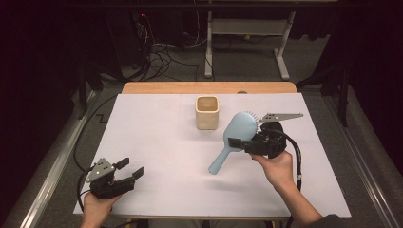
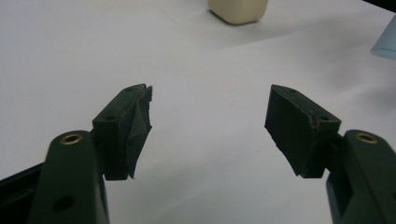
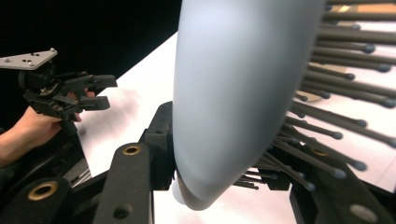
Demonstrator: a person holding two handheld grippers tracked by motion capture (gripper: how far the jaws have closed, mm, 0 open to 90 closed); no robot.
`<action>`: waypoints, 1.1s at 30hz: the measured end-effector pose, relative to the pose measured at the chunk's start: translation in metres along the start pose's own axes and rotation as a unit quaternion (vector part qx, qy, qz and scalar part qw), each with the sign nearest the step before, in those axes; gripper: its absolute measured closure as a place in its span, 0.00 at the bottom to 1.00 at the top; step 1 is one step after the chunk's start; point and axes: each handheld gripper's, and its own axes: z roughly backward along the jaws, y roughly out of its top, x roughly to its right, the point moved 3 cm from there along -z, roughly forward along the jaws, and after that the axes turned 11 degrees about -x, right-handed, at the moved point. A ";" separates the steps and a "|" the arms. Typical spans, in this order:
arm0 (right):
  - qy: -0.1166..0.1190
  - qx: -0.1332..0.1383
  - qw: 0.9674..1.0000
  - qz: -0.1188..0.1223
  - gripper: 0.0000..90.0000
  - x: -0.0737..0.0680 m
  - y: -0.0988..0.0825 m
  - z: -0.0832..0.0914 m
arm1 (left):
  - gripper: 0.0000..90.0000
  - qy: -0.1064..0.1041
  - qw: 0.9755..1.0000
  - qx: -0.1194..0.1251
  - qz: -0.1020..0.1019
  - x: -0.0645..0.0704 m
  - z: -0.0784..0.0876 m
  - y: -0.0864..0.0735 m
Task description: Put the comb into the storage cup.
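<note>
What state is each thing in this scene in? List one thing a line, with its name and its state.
Hairbrush: light blue, gripped at the head, lifted off the table, handle pointing down to the left.
Right gripper: shut on the hairbrush.
Left gripper: open, nothing between its jaws.
Cup: cream, upright, standing apart on the table.
Table: covered by a white sheet.

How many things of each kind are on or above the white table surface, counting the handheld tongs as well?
Hairbrush, light blue: 1
Cup, cream, square: 1
Tongs, black: 2, the left tongs and the right tongs
Total: 4
</note>
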 end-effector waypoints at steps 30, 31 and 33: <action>-0.039 -0.005 0.999 0.005 0.63 0.019 0.047 0.003 | 0.34 0.014 1.000 -0.001 0.022 -0.005 -0.007 -0.006; -0.039 -0.004 0.999 0.005 0.63 0.020 0.049 0.003 | 0.34 0.014 1.000 -0.001 0.022 -0.005 -0.007 -0.006; -0.042 -0.004 0.999 0.004 0.63 0.020 0.052 0.004 | 0.34 0.013 1.000 -0.003 0.020 -0.004 -0.007 -0.006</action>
